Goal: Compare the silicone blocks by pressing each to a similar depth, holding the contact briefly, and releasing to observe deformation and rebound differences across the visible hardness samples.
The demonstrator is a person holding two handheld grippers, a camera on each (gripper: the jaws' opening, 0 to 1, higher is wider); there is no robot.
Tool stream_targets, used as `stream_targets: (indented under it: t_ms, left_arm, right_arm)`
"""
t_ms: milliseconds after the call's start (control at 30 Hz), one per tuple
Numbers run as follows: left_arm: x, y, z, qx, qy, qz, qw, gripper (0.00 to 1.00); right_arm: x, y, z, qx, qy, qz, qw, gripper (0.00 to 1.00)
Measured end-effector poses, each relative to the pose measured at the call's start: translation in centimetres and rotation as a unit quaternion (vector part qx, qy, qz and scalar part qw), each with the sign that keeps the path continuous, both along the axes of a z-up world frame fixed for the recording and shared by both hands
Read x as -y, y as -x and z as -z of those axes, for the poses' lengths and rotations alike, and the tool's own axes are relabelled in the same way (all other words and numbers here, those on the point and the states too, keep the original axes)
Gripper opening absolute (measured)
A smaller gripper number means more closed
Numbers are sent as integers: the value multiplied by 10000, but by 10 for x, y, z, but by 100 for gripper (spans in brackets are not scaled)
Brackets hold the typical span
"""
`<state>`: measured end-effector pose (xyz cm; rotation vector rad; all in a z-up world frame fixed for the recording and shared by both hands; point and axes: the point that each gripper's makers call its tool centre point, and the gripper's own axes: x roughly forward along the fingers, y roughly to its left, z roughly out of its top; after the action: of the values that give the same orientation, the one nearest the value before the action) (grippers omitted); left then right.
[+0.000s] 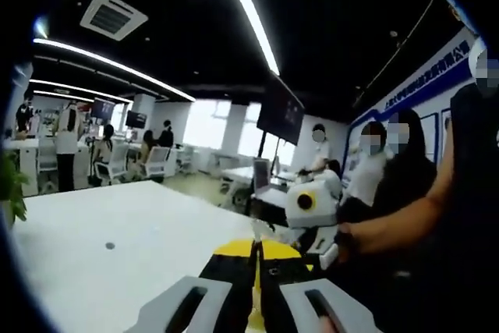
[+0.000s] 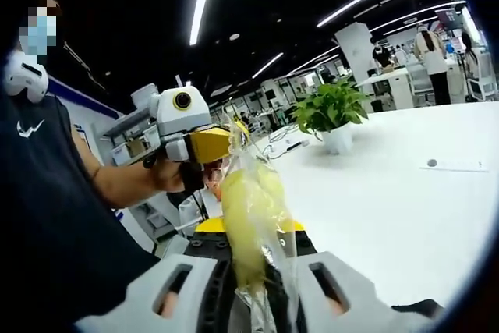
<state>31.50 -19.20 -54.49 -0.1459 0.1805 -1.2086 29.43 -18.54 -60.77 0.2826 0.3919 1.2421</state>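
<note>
One bag: a clear plastic bag (image 2: 253, 216) with yellow pieces inside, presumably the silicone blocks, hangs upward from between the right gripper's (image 2: 253, 290) jaws, over the near edge of the white table (image 2: 390, 200).
Handling: likely light; the film looks thin, crinkly and slippery, so it may slide in the jaws. The contents look soft and rounded; hardness cannot be judged while bagged.
Where to hold: by the gathered film for carrying; for pressing, the blocks would need to lie flat on the table, pressed on their top faces.
Right gripper: clamped on the bag's lower end.
Left gripper: in its own view, the left gripper (image 1: 255, 302) has jaws drawn close with only a thin slit between them, nothing visibly held. Seen in the right gripper view, its tip is just beside the bag's top; whether it touches is unclear.
View differences: right gripper view gives the bag, a potted plant (image 2: 331, 111) and the person's arm; left gripper view gives bare table (image 1: 117, 247), seated and standing people beyond, and the right gripper's body.
</note>
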Motion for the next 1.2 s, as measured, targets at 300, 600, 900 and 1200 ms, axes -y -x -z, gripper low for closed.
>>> stream_targets:
  t_ms: [300, 600, 900, 1200]
  left_arm:
    - [11, -2, 9, -350, -3, -47, 9994, 0]
    - [14, 1, -7, -233, 132, 10, 9996, 0]
    - [19, 2, -19, -113, 274, 66, 9995, 0]
    - [18, -6, -23, -182, 391, -14, 9991, 0]
  right_arm:
    - [8, -1, 10, -196, -227, 212, 9993, 13]
    - [10, -4, -5, 35, -425, 331, 9985, 18]
    - [25, -33, -20, 593, -471, 1219, 9897, 58]
    - [47, -40, -23, 931, -237, 1701, 9807, 96]
